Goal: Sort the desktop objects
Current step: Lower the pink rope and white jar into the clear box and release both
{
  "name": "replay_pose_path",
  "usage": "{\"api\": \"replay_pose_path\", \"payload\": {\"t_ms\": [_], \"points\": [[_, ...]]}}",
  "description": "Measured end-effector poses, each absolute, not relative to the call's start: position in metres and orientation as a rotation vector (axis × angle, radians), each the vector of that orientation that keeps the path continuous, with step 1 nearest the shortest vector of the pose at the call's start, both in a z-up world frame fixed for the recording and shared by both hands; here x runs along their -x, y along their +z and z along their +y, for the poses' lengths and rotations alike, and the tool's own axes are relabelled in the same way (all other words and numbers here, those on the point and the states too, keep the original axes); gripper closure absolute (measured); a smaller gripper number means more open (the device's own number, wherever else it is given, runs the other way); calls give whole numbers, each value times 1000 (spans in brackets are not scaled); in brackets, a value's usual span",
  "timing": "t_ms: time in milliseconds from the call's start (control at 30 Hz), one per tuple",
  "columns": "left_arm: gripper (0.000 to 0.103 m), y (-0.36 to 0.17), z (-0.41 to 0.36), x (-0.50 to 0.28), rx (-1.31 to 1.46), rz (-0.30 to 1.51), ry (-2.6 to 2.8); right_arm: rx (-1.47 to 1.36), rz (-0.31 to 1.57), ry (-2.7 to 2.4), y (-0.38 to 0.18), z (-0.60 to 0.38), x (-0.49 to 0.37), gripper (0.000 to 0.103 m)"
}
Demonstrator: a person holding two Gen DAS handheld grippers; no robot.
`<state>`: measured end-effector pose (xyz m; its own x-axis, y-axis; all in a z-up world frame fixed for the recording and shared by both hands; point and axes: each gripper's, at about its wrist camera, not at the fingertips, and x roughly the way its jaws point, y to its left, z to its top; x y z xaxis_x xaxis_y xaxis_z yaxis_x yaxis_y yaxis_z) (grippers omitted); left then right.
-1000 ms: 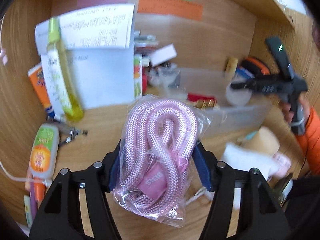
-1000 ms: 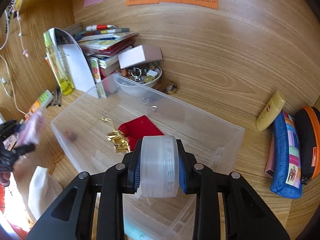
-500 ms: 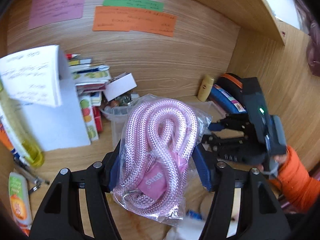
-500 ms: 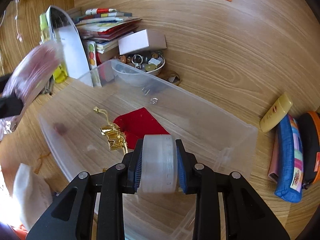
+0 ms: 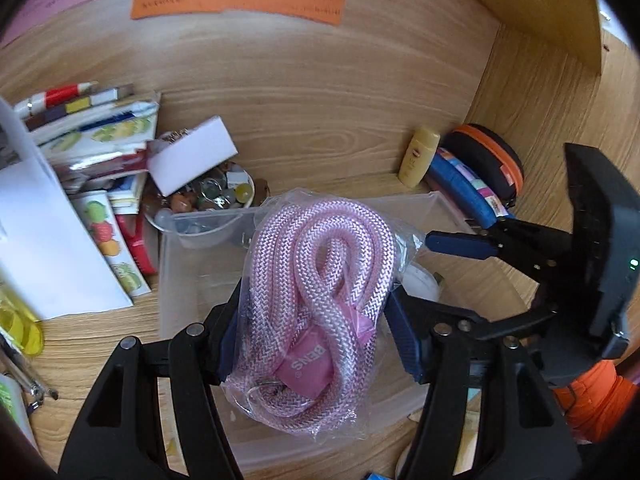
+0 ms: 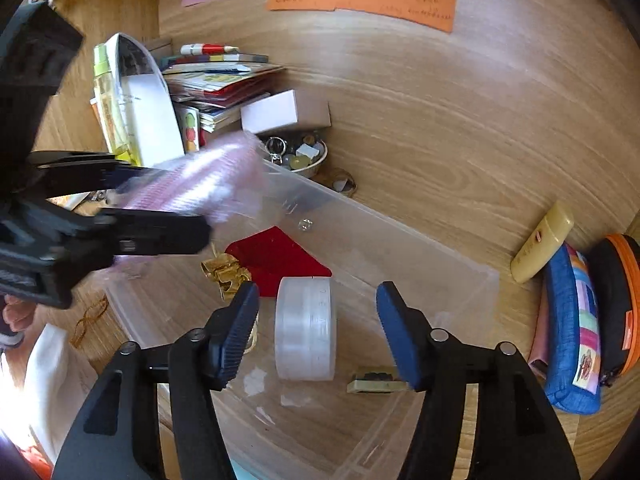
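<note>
My left gripper (image 5: 316, 320) is shut on a bagged pink rope (image 5: 324, 280) and holds it over the clear plastic bin (image 5: 180, 264). The rope also shows blurred in the right wrist view (image 6: 208, 184), at the bin's left end. My right gripper (image 6: 316, 320) is open over the bin (image 6: 420, 248). A frosted round jar (image 6: 306, 328) stands on edge inside the bin between its fingers, touching neither. A red pouch (image 6: 276, 256) and a gold ornament (image 6: 224, 272) lie in the bin. The right gripper also shows at the right of the left wrist view (image 5: 460, 240).
A bowl of trinkets (image 6: 300, 160), a small white box (image 6: 280, 114), stacked books (image 6: 216, 80) and a yellow bottle (image 6: 108, 92) stand behind the bin. A cream tube (image 6: 540, 244), a blue pencil case (image 6: 572, 332) and a black-orange case (image 6: 616, 300) lie to the right.
My right gripper has opened and let go of the frosted jar, which now stands in the bin. My left gripper has carried the pink rope rightward over the bin.
</note>
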<state>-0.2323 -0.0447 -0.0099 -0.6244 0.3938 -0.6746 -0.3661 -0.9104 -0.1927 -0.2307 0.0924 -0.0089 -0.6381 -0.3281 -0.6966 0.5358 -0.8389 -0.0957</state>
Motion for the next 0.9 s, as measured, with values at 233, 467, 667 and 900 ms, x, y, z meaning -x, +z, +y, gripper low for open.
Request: {"api": "replay_pose_path", "payload": {"t_ms": [233,467,667,900], "points": [[39,-27,-38,244,1111,-30,2503,-969,393,-2474,-12,101,234,37],[39,-28,-39,245,1099,-4,2512,-915,389,-2543,-4,107,230,27],[37,-28,-42,239,1081,27,2539,-903,412,-2576,-4,104,227,23],[21,-9,-46,221,954,56,2600,-877,416,-2587,3,103,220,20]]}}
